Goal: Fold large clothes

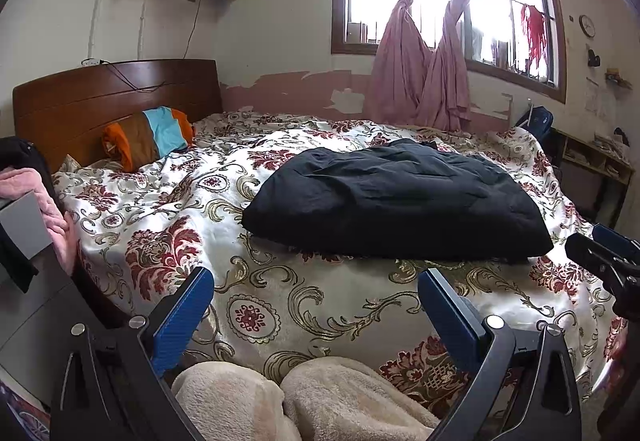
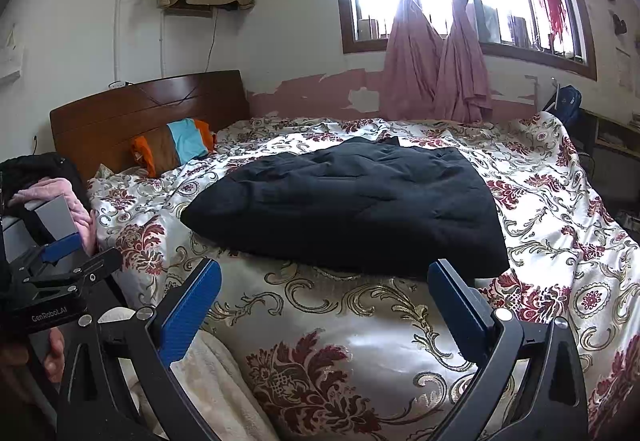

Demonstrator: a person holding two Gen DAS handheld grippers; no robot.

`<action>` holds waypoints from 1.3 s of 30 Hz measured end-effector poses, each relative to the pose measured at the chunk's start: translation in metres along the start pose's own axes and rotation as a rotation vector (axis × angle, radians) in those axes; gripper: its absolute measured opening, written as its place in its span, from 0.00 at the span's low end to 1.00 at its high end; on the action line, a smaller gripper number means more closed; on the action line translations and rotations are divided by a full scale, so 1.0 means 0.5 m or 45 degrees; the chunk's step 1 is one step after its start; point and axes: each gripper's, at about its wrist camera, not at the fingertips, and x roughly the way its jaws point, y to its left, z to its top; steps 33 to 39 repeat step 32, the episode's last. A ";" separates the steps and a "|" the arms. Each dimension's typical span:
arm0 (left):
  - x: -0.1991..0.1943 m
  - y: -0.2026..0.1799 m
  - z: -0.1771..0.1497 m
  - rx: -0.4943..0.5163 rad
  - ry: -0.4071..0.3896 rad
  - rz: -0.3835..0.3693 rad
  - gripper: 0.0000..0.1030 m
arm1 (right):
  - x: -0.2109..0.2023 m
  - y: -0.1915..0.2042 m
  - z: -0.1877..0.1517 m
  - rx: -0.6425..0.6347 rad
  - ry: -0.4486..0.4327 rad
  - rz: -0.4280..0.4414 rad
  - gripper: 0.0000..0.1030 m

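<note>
Both grippers, left gripper [image 1: 316, 305] and right gripper [image 2: 324, 297], hung wide open, empty, short of the black padded jacket [image 1: 396, 197]. I figured grabbing the near hem corners evenly was key.

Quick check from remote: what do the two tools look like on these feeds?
Both match: the left tool and right tool have black angular frames, silver round bolts and two flat fingers faced with ribbed blue pads. White lettering on the left tool's body reads "GenRoboLAI". No cables or sleeves visible.
</note>
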 end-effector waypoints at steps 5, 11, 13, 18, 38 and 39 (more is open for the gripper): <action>-0.001 0.005 -0.001 -0.015 0.001 -0.008 1.00 | -0.001 0.005 -0.004 0.001 0.003 -0.002 0.98; -0.005 0.000 0.001 -0.021 0.005 -0.007 1.00 | 0.000 0.006 -0.005 0.005 0.004 -0.009 0.98; -0.006 -0.001 0.002 -0.022 0.002 -0.014 1.00 | 0.000 0.007 -0.006 0.007 0.003 -0.017 0.98; -0.008 -0.004 0.000 -0.016 -0.019 0.007 1.00 | 0.003 0.008 -0.008 0.014 0.012 -0.017 0.98; 0.001 -0.010 -0.003 -0.015 0.006 0.023 1.00 | 0.006 0.009 -0.012 0.021 0.029 -0.021 0.98; 0.001 -0.010 -0.003 -0.015 0.006 0.023 1.00 | 0.006 0.009 -0.012 0.021 0.029 -0.021 0.98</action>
